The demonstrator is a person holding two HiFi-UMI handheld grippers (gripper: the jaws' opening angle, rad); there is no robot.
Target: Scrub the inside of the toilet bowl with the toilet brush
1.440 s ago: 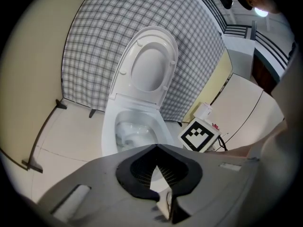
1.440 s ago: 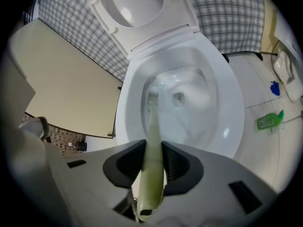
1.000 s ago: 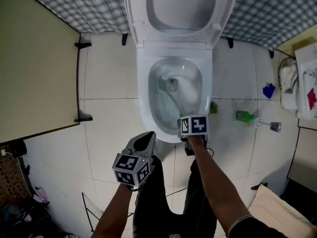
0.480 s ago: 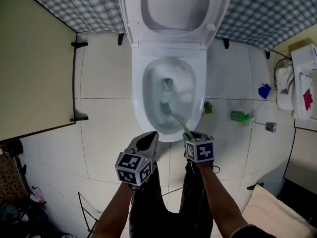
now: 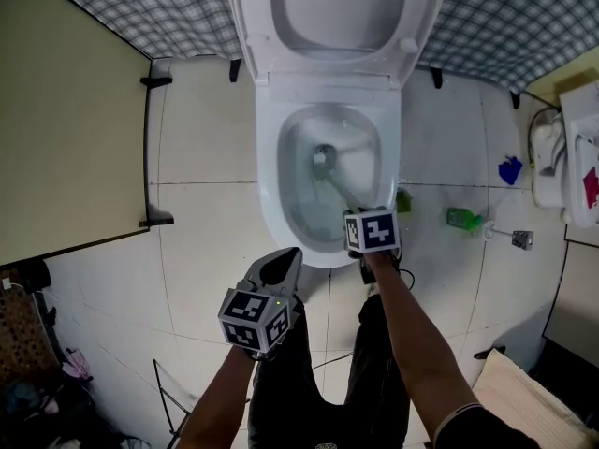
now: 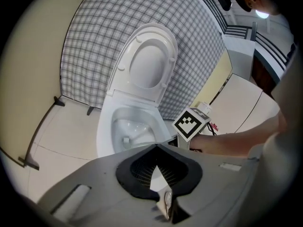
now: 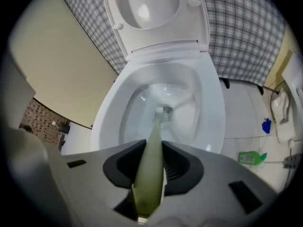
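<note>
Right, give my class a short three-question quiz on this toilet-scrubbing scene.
1. True or false: the toilet lid is raised.
2. Which gripper holds the toilet brush? A left, B right, C both.
3. Where is the brush head?
Key: 1 true. 2 B: the right gripper, jaws shut on the handle. 3 Inside the toilet bowl, low down near the drain.

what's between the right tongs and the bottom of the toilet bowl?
The toilet brush: gripped in the right tongs, it runs down to its brush head at the bottom of the toilet bowl. Clearest in the right gripper view.
</note>
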